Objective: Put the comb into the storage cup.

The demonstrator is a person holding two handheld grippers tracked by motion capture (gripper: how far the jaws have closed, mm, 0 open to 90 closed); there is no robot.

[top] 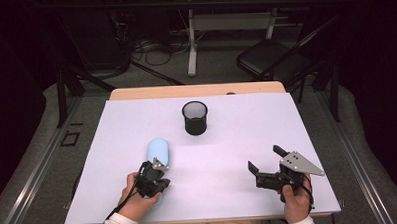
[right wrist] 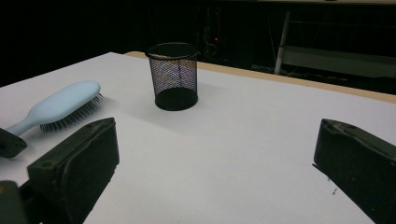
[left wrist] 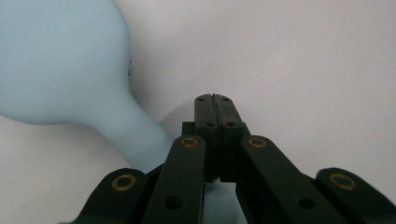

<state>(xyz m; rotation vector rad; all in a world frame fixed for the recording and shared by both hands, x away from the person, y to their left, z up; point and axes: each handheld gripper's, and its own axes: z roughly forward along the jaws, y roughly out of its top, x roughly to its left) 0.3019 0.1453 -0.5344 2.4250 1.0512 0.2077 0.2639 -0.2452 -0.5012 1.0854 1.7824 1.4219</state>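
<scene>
Gripping looks off: left gripper (left wrist: 215,100) jaws are pressed together beside the pale blue plastic hairbrush (top: 159,150) handle, holding nothing. Brush lies bristles-down on the white desk (top: 238,155), near-left. Reopen, straddle the handle, then close. Right gripper (top: 262,165) jaws wide, idle.

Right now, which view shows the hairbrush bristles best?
The right gripper view: the hairbrush lies side-on, bristles down against the table. The high view shows its blue back from above, no bristles. The left gripper view shows the smooth back and handle up close, blurred.
</scene>
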